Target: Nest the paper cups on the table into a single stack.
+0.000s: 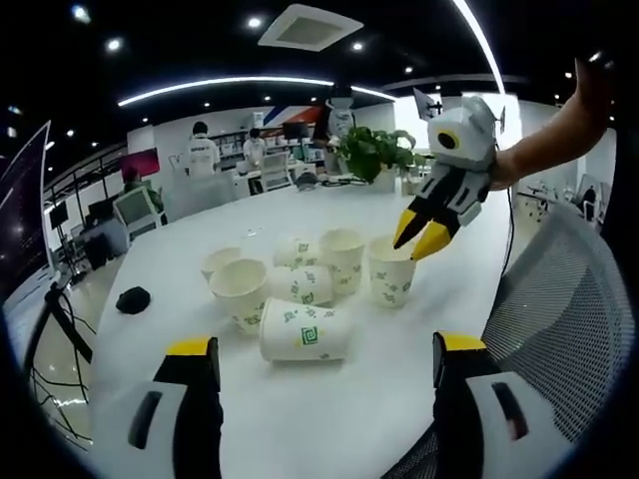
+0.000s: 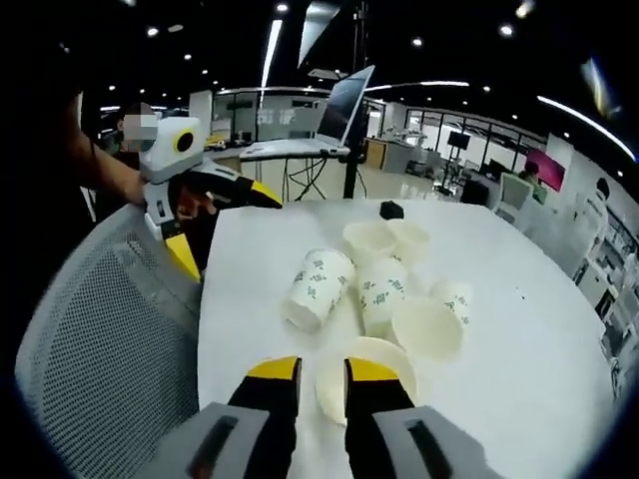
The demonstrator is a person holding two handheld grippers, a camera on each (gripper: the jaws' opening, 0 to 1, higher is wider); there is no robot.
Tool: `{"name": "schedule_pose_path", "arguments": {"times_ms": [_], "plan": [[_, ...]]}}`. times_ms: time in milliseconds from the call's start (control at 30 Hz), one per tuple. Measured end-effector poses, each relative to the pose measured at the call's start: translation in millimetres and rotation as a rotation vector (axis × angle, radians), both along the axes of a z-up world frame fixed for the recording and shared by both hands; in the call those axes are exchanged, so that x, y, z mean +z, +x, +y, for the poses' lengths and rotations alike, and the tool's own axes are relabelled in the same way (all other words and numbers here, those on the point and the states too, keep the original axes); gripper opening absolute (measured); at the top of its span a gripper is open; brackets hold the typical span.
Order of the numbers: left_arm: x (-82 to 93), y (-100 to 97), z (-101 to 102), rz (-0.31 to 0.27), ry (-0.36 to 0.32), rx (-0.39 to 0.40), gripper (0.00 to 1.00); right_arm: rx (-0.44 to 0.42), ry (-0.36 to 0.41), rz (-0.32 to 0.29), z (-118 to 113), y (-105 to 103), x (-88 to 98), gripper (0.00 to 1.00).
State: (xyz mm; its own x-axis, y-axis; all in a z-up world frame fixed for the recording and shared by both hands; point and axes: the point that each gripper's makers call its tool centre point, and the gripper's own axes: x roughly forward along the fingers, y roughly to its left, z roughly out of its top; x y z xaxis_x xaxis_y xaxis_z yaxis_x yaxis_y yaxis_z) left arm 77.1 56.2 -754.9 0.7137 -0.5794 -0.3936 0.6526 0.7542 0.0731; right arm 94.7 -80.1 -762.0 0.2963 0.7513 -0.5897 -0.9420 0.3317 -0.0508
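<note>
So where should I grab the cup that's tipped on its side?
The tipped cup lies with its open mouth toward the right gripper. Probably best to pinch the rim there: one jaw inside, one outside, coming in low along the table.

The nearest cup (image 2: 361, 384) in the right gripper view is partly hidden behind the right claw (image 2: 321, 371), and the distant people (image 1: 203, 152) are too small to tell.

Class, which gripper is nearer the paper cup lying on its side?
Left. The left gripper faces the toppled cup; the right gripper hangs farther off, over an upright cup.
</note>
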Motion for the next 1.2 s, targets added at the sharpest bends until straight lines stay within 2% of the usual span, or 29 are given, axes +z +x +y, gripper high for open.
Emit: {"name": "schedule_pose_path", "arguments": {"times_ms": [33,133,233,300,500,733,933,1100,1200], "plan": [[-0.2,-0.1,-0.2,0.001,0.0,-0.001,0.87,-0.004,0.004,-0.002,-0.7,-0.2,0.8,0.17],[-1.9,-1.7,-2.4,0.006,0.01,-0.015,0.87,-0.091,0.067,0.009,-9.6,1.4,8.6,0.23],[-3.0,-2.8,-3.8,0.009,0.02,-0.024,0.87,-0.155,0.118,0.03,-20.2,-0.6,14.8,0.25],[-4.2,-3.1,-3.7,0.014,0.028,-0.025,0.88,-0.211,0.153,0.02,-30.2,-0.1,19.7,0.29],[-5.7,-5.5,-6.6,0.031,0.029,-0.043,0.88,-0.305,0.194,0.003,-55.7,-7.3,24.6,0.41],[-1.1,-3.6,-6.1,0.047,0.01,-0.05,0.87,-0.417,0.222,0.012,-78.4,-11.3,24.3,0.55],[11.2,14.6,-6.2,0.041,-0.007,-0.055,0.83,-0.488,0.22,0.013,-95.3,-18.5,20.6,0.64],[28.4,37.3,-14.5,0.024,-0.033,-0.058,0.8,-0.541,0.198,-0.031,-110.6,-23.3,21.0,0.69],[35.8,48.3,-21.8,0.016,-0.039,-0.068,0.78,-0.559,0.203,-0.032,-114.0,-28.0,22.4,0.69]]}}
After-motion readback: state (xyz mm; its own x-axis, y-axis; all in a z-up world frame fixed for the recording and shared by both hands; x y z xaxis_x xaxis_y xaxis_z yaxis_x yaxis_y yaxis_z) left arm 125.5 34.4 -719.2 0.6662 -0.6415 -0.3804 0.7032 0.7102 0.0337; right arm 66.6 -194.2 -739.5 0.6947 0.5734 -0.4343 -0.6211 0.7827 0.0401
